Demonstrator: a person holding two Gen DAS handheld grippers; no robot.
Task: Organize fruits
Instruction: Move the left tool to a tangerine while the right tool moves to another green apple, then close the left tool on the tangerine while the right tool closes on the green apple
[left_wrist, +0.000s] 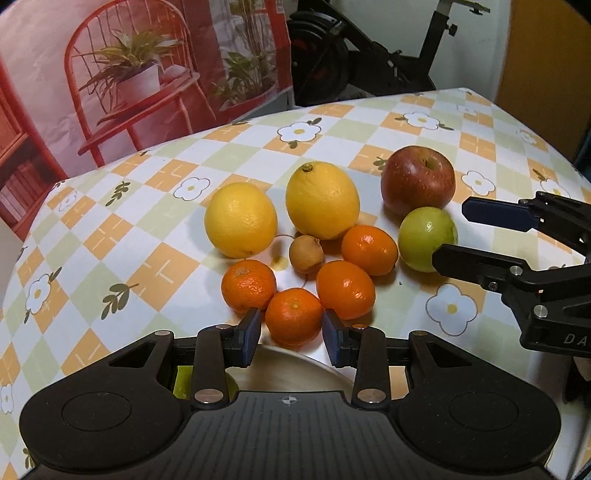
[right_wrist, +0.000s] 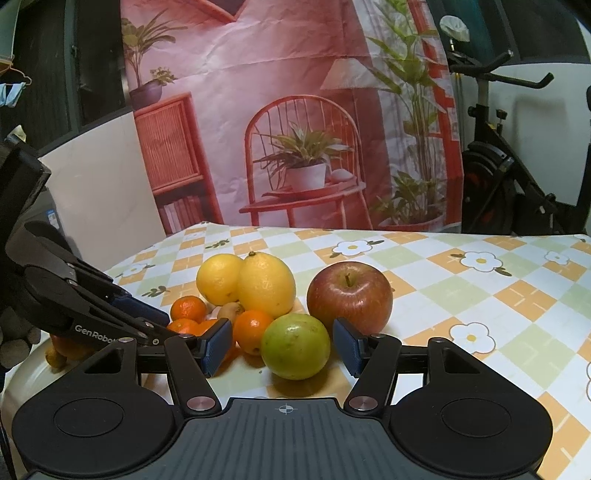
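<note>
Fruit is grouped on the checked tablecloth (left_wrist: 155, 236): two lemons (left_wrist: 240, 219), three mandarins (left_wrist: 345, 290) on the cloth, a small brown fruit (left_wrist: 306, 254), a red apple (left_wrist: 417, 181) and a green fruit (left_wrist: 424, 238). My left gripper (left_wrist: 291, 321) is shut on another mandarin (left_wrist: 293, 312), low at the near edge of the mandarin group. My right gripper (right_wrist: 282, 332) stands open around the green fruit (right_wrist: 295, 345), with a gap between the pads and the fruit, which rests on the cloth in front of the apple (right_wrist: 349, 295).
A white plate (left_wrist: 280, 369) lies under the left gripper, and a green fruit (left_wrist: 181, 380) on it is partly hidden. Orange fruit (right_wrist: 66, 347) lies on the plate too. A printed backdrop (right_wrist: 295, 129) and an exercise bike (right_wrist: 498, 166) stand behind the table.
</note>
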